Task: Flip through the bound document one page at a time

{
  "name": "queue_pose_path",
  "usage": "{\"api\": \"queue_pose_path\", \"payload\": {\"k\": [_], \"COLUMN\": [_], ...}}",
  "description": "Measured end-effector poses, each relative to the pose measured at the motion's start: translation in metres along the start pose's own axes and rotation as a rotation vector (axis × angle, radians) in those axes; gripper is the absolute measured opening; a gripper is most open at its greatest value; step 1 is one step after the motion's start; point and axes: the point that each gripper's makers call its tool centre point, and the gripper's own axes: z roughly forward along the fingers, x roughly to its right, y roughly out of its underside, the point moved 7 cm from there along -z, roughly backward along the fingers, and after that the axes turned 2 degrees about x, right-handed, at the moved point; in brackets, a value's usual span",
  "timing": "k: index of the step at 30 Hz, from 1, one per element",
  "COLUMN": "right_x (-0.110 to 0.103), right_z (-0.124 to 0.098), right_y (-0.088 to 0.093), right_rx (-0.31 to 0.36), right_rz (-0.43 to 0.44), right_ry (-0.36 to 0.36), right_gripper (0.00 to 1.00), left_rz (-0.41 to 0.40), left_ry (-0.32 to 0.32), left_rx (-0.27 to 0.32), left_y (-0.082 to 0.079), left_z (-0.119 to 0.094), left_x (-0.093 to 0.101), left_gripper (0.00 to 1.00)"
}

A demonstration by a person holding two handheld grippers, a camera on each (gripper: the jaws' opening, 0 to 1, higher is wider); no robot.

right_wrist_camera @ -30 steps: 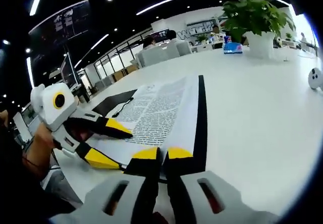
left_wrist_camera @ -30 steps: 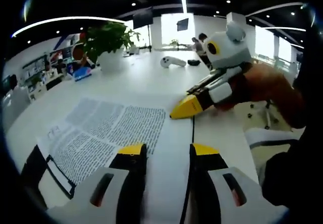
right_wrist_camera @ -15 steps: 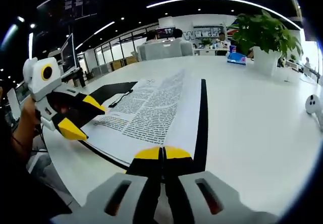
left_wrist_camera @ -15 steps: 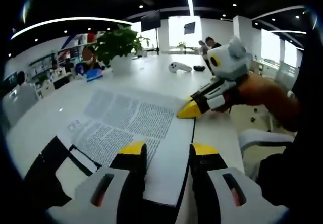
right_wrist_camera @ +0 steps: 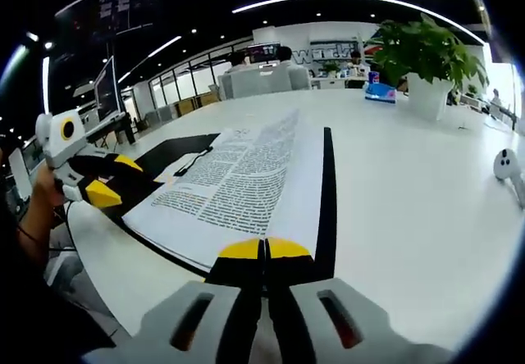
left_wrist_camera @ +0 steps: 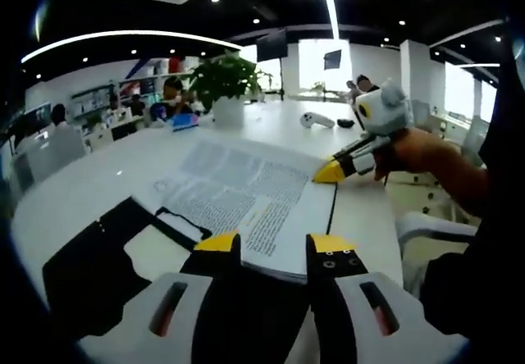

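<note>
The bound document (left_wrist_camera: pixel 246 190) lies open on the white table (left_wrist_camera: pixel 74 192), its top page full of printed text, and a black cover (left_wrist_camera: pixel 90 270) is folded out beside it. My left gripper (left_wrist_camera: pixel 273 245) is open just short of the document's near edge, with nothing between its fingers. My right gripper (left_wrist_camera: pixel 330 171) is shut, its yellow tip resting at the page's far right corner; whether a sheet is pinched cannot be seen. In the right gripper view, the right gripper (right_wrist_camera: pixel 264 249) sits at the edge of the document (right_wrist_camera: pixel 246 179) and the open left gripper (right_wrist_camera: pixel 113 179) hovers off to the left.
A potted plant (left_wrist_camera: pixel 225 81) (right_wrist_camera: pixel 422 52) stands at the back of the table. A white controller (left_wrist_camera: pixel 316 120) (right_wrist_camera: pixel 509 167) lies on the table beyond the document. A white chair (left_wrist_camera: pixel 426 225) is by the table's edge. People sit at distant desks.
My left gripper has pulled back from over the page towards the document's near edge and the table's side. The right gripper stays shut at the page's corner.
</note>
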Motion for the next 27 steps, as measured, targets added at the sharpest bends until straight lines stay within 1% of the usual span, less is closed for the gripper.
{"api": "queue_pose_path", "payload": {"k": [5, 15, 18, 21, 25, 27], "right_x": [-0.001, 0.0, 0.0, -0.001, -0.001, -0.002], "right_z": [0.0, -0.001, -0.001, -0.001, -0.001, -0.001], "right_y": [0.0, 0.001, 0.001, 0.0, 0.0, 0.0], "right_rx": [-0.009, 0.012, 0.014, 0.003, -0.009, -0.007], "right_rz": [-0.017, 0.03, 0.037, 0.03, 0.035, 0.042], "right_ry": [0.004, 0.001, 0.001, 0.0, -0.001, -0.002], "right_gripper": [0.02, 0.02, 0.02, 0.02, 0.02, 0.02], "left_rz": [-0.02, -0.072, -0.086, -0.102, -0.107, -0.112], "left_ry": [-0.031, -0.101, -0.135, -0.159, -0.191, -0.226], "left_rx": [0.01, 0.018, 0.026, 0.036, 0.033, 0.059], "left_y": [0.007, 0.023, 0.027, 0.03, 0.036, 0.037], "left_z": [-0.014, -0.045, -0.058, -0.067, -0.08, -0.084], "left_x": [-0.005, -0.014, -0.017, -0.021, -0.026, -0.029], "left_gripper": [0.34, 0.34, 0.34, 0.34, 0.34, 0.33]}}
